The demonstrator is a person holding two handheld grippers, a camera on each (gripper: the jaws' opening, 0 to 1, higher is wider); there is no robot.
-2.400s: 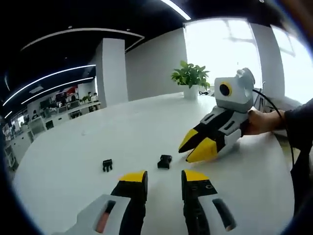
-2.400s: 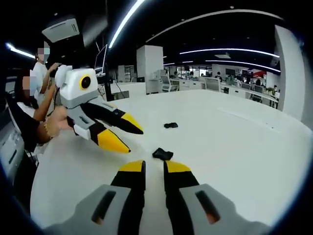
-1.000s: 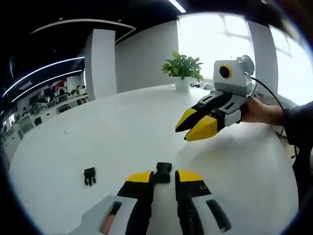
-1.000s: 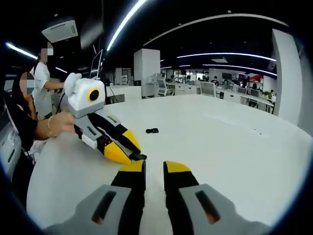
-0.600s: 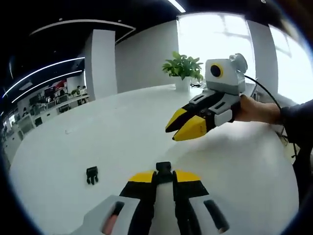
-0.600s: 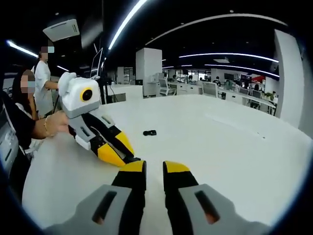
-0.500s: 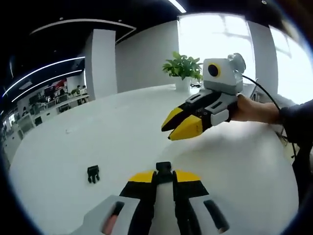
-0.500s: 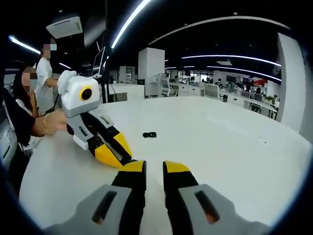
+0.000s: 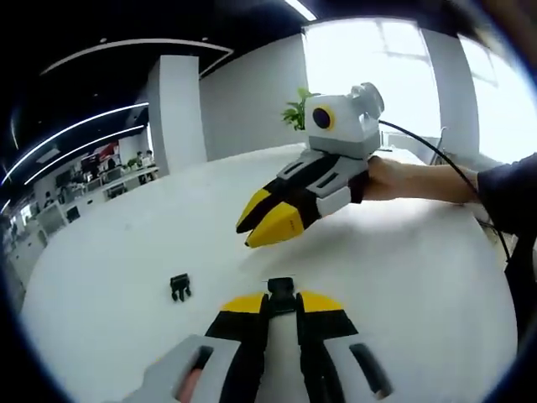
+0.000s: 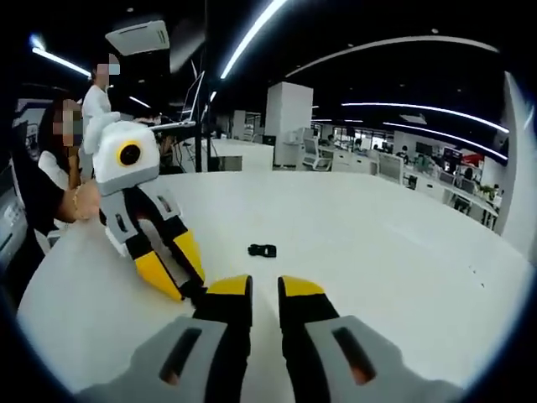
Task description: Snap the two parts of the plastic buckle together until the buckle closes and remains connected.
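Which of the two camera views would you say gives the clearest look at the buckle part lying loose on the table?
The right gripper view: the loose buckle part lies unobstructed on the white table, ahead of the jaws. The left gripper view shows it near the left edge, smaller.

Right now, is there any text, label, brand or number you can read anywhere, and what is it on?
None that can be read.
Buckle part in the left gripper: no marking shows.
Loose buckle part on the table: too small to tell.
Right gripper: plain yellow tips, no lettering.
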